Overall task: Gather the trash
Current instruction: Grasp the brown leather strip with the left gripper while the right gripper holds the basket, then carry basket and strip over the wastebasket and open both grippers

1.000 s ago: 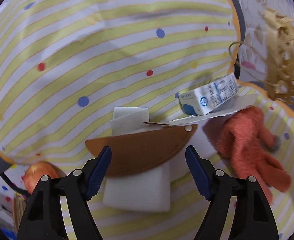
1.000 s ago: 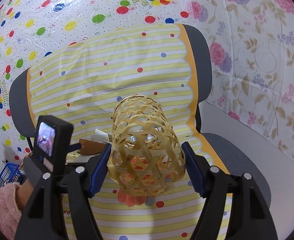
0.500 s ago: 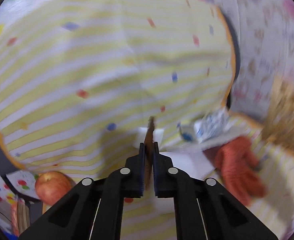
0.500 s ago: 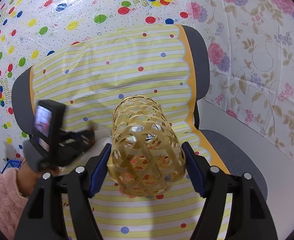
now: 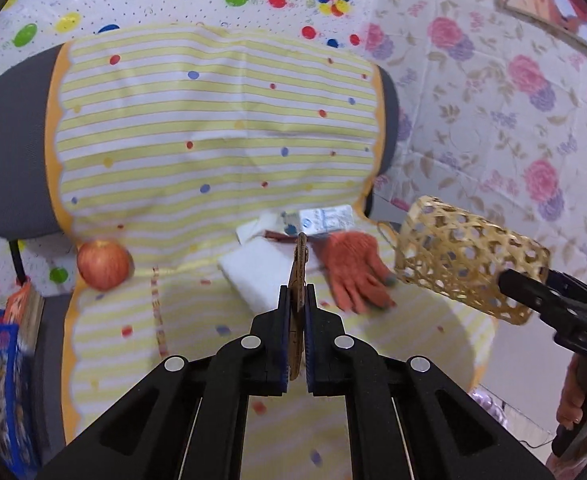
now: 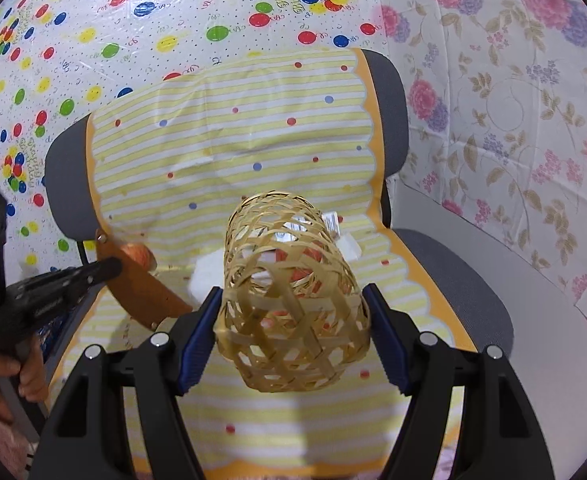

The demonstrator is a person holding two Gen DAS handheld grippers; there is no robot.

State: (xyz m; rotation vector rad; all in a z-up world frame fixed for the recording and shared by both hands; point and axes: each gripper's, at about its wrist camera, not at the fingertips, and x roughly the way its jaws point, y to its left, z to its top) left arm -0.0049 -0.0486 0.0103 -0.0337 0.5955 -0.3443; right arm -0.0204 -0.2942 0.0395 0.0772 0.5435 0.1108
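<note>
Currently left gripper [image 5: 298, 304] is clamping brown cardboard piece [image 5: 299, 264]; right gripper [image 6: 293, 320] is gripping bamboo basket [image 6: 293, 292]; carton [image 5: 325, 220] is awaiting collection.

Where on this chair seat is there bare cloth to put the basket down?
Free: the front of the striped seat cover, between the apple and the white foam block. Crowded: the back right, where the foam block, orange glove and carton bunch together below the basket.
</note>
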